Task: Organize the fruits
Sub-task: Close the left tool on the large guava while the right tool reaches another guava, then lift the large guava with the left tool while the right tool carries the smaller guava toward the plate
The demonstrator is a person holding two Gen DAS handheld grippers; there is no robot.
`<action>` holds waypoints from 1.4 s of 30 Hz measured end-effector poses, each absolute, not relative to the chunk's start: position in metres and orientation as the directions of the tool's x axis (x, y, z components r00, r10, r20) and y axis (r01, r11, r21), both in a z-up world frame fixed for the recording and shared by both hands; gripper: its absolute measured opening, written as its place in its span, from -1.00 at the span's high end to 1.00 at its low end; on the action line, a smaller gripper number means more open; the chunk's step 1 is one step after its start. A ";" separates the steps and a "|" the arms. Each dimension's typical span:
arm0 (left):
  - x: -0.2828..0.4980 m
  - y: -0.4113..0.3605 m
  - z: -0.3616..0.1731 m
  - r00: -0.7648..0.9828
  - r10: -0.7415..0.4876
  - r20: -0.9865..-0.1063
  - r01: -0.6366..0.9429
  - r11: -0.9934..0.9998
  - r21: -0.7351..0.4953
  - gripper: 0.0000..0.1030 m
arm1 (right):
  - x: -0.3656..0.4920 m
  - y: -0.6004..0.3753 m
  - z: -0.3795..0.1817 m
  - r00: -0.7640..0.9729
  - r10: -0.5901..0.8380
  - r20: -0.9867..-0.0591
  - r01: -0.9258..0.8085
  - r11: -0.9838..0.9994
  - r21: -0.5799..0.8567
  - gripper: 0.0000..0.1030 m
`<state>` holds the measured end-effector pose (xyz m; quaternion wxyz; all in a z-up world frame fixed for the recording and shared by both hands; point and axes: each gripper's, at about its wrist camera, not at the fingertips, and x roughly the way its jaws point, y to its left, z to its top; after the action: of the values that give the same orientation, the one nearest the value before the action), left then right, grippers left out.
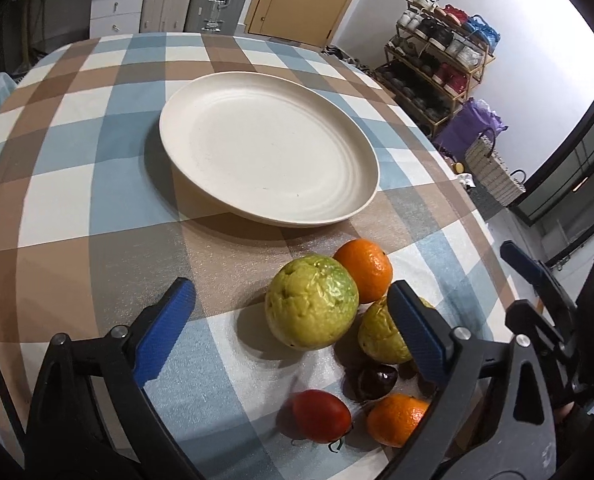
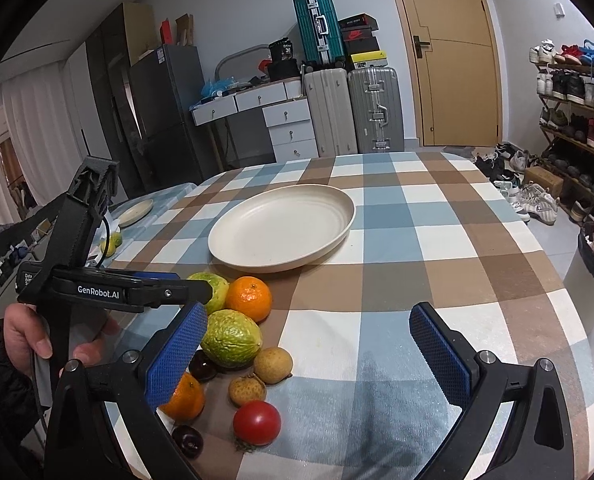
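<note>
Where fruits cluster, left hand-held gripper (image 1: 293, 336) tilted down, seemingly unclosed.

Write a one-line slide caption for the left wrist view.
Open left hand-held gripper hovers over a green guava among clustered fruit, near an empty cream plate.

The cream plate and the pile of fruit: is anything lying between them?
No. In both wrist views only bare checked tablecloth separates the cream plate from the nearest orange.
</note>
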<state>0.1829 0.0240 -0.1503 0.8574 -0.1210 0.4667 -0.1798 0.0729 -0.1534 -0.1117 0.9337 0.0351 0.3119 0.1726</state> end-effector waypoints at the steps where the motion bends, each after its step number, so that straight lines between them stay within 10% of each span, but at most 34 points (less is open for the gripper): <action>1: 0.182 0.025 -0.151 0.494 -0.432 -0.754 0.198 0.901 -0.386 -0.71 | 0.074 -0.153 -0.112 0.745 0.345 -0.571 -0.301 0.938 0.173 -1.00; 13: 0.188 0.028 -0.162 0.427 -0.555 -0.714 0.247 0.831 -0.498 0.12 | 0.077 -0.151 -0.114 0.738 0.354 -0.574 -0.313 0.934 0.174 -1.00; 42: 0.154 0.075 -0.137 0.530 -0.557 -0.639 0.230 0.820 -0.524 0.12 | 0.103 -0.110 -0.129 0.527 0.519 -0.673 -0.469 0.838 0.280 -1.00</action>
<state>0.1539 0.0747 -0.1371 0.8533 -0.1916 0.4266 -0.2308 0.1026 -0.1098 -0.1287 0.8731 0.0320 0.3956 0.2830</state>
